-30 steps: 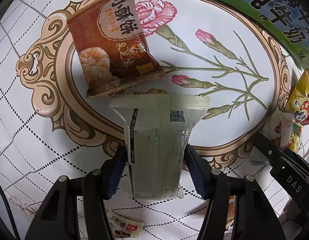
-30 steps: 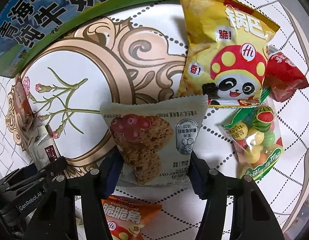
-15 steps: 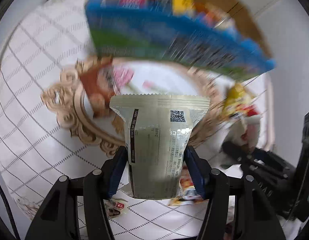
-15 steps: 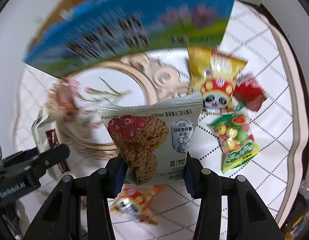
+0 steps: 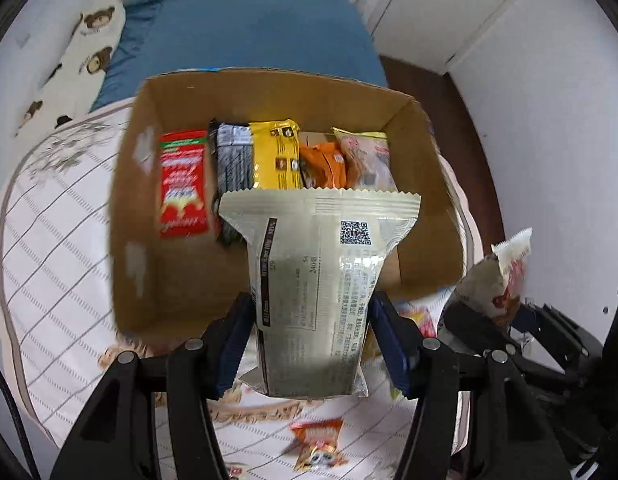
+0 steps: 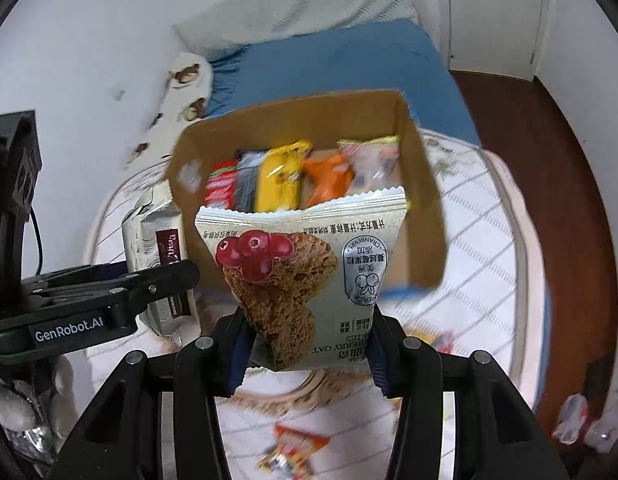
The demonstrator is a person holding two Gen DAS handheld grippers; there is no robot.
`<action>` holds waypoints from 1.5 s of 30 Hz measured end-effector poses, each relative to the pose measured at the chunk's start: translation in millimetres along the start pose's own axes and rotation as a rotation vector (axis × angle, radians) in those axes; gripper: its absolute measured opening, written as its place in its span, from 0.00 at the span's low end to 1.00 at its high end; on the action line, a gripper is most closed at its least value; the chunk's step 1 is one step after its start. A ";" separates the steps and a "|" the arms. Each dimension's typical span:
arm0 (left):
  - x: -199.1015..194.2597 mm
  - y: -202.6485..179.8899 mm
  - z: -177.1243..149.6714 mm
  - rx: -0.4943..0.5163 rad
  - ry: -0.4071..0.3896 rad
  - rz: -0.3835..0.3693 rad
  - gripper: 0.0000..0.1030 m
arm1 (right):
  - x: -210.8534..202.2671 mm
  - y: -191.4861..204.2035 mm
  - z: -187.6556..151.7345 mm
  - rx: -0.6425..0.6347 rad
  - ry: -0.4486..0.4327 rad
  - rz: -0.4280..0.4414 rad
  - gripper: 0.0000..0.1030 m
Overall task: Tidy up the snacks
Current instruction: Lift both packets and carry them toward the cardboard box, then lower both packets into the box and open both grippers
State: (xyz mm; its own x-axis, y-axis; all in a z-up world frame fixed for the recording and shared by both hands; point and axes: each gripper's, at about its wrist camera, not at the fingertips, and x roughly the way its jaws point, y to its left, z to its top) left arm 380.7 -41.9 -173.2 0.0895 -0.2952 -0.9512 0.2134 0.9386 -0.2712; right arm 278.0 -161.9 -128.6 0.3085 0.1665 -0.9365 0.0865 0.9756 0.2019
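My left gripper (image 5: pixel 312 312) is shut on a pale cookie packet (image 5: pixel 317 272), its printed back with a QR code facing me, held above the table in front of an open cardboard box (image 5: pixel 141 208). My right gripper (image 6: pixel 307 330) is shut on a cranberry oat cookie packet (image 6: pixel 297 272), also held up before the same box (image 6: pixel 423 200). The box holds several upright snack packs: red (image 5: pixel 183 184), grey, yellow (image 5: pixel 275 152), orange and pale. The right gripper with its packet shows at the right of the left wrist view (image 5: pixel 497 280); the left gripper shows at the left of the right wrist view (image 6: pixel 109 292).
The box stands on a white tablecloth (image 5: pixel 49 248) with a grid pattern. A small orange snack pack (image 5: pixel 317 438) lies on the cloth below the grippers. Behind the table is a bed with a blue sheet (image 5: pixel 245 32) and a bear-print pillow. Dark wood floor lies at the right (image 6: pixel 549 152).
Both grippers have lifted from the tablecloth with their packets and tilted up, so the box's open top and the snacks inside have come into view.
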 end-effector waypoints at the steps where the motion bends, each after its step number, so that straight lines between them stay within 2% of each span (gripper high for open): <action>1: 14.7 -3.6 14.7 0.007 0.036 -0.002 0.56 | 11.8 -8.1 12.8 0.005 0.021 -0.015 0.50; 4: 53.3 -7.1 41.7 -0.016 0.119 -0.007 0.56 | 42.6 -19.7 36.3 0.016 0.092 -0.040 0.50; 7: 85.1 -8.1 53.5 -0.037 0.188 -0.018 0.55 | 69.4 -26.4 43.5 -0.001 0.160 -0.063 0.50; 10: 106.0 -11.0 54.2 -0.036 0.237 -0.023 0.55 | 89.5 -34.2 42.3 0.008 0.212 -0.068 0.50; 17: 129.1 -12.2 47.3 -0.034 0.294 -0.003 0.57 | 121.9 -46.9 41.2 0.024 0.291 -0.064 0.50; 18: 131.6 -12.2 46.4 -0.035 0.305 -0.003 0.57 | 124.4 -47.7 41.0 0.025 0.305 -0.065 0.51; 19: 133.8 -11.1 45.4 -0.041 0.312 -0.003 0.57 | 128.7 -49.3 41.9 0.024 0.317 -0.073 0.57; 22: 136.7 -7.7 43.6 -0.048 0.296 0.029 0.61 | 129.9 -49.1 43.9 0.030 0.318 -0.064 0.82; 24: 135.2 -6.7 44.5 -0.031 0.278 0.058 0.74 | 129.2 -46.4 44.5 0.022 0.314 -0.074 0.84; 25: 134.6 -6.0 47.0 -0.029 0.272 0.064 0.75 | 129.3 -44.5 44.4 0.014 0.314 -0.084 0.85; 34: 109.7 2.4 42.9 -0.034 0.218 0.090 0.77 | 122.6 -36.5 44.9 -0.013 0.277 -0.148 0.90; 39: 81.7 9.2 34.8 -0.024 0.170 0.106 0.77 | 112.5 -38.1 43.9 0.002 0.247 -0.158 0.90; 45: 45.9 9.6 20.1 0.005 0.043 0.149 0.77 | 85.0 -35.0 35.8 -0.006 0.169 -0.192 0.90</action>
State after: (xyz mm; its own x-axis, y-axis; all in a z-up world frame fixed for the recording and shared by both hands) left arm 406.4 -50.0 -216.5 0.0788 -0.1442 -0.9864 0.2060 0.9705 -0.1254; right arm 335.1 -187.1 -205.0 0.1247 -0.0006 -0.9922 0.1223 0.9924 0.0147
